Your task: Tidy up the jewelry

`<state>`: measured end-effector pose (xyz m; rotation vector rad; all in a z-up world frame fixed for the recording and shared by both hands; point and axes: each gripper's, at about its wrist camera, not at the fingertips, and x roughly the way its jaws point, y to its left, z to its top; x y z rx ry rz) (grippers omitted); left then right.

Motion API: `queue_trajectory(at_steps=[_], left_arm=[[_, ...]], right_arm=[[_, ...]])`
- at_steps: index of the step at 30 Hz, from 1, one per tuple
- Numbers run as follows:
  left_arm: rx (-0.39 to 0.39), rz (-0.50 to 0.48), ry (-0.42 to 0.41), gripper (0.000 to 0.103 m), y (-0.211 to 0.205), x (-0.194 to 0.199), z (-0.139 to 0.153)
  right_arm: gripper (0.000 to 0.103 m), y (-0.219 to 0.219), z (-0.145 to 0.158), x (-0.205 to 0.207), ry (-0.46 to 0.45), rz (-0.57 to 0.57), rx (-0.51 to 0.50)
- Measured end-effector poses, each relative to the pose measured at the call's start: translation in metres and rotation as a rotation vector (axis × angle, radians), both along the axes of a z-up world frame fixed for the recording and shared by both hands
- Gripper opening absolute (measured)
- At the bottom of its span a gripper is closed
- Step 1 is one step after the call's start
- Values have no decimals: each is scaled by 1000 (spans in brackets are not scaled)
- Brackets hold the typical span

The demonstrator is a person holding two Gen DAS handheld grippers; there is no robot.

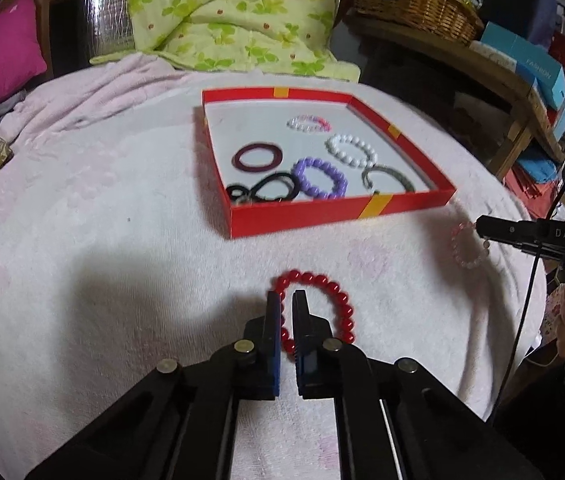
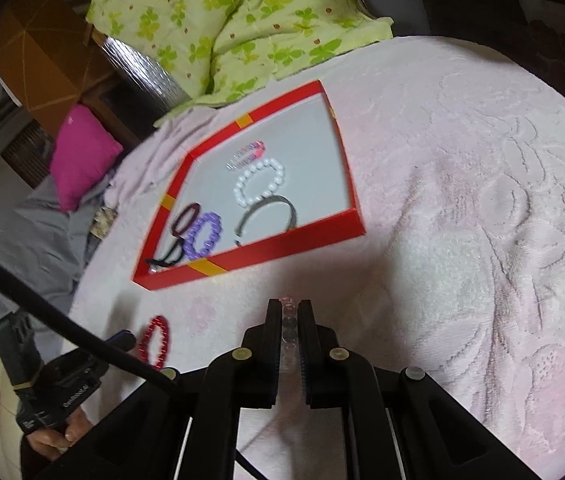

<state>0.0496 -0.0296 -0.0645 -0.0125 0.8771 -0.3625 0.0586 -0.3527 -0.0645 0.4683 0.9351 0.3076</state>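
1. Grip comes first: the left gripper (image 1: 286,300) has its jaws nearly closed on the near-left rim of the red bead bracelet (image 1: 338,300), which lies on the pink towel (image 1: 102,240) near the red box (image 1: 322,216). It looks pinched, though how firmly I cannot tell.
2. Right gripper (image 2: 287,312) is closed on a pale pink bead bracelet (image 2: 288,320), held off the towel just right of the box's near wall.
3. Best, I judge, to lift each bracelet clear over the near wall and release it on bare floor at the far left or right of the box.
4. Inside, the purple bracelet (image 1: 320,178), white bracelet (image 1: 352,150), dark ring (image 1: 257,156) and black hair ties (image 1: 262,190) crowd the near side.
5. Cable (image 2: 62,320) hanging from the left gripper could snag.
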Motion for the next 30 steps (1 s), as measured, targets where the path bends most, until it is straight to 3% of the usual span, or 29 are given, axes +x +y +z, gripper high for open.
queue_trajectory(at_steps=[5,7,11,12,18,19,21,23,26,30], left_arm=[[-5,-2,-13,6,2,2,5],[30,2,-9,6,0,3,1],[54,1,27,46,-1,4,-7],[56,0,27,47,-1,3,-8],[116,-29,67,44,-12,5,-24],[120,-29,71,40,-12,5,-26],[137,-39,53,17,-14,3,-25],[125,-56,49,11,-14,2,-23],[128,-51,40,10,-16,0,-20],[77,-36,-11,9,-11,-3,-2]], right_arm=[[9,2,9,-4,-39,9,30],[9,2,9,-3,-37,9,27],[9,-2,5,-2,-19,-3,27],[9,-3,4,-2,-16,-5,30],[9,-3,4,-3,-15,-2,24],[9,-3,4,-3,-14,-2,23],[9,-3,4,-2,-11,-4,24],[9,-4,4,-3,-11,-9,25],[9,-6,4,-3,-14,-19,28],[9,-7,6,-4,-29,-23,42]])
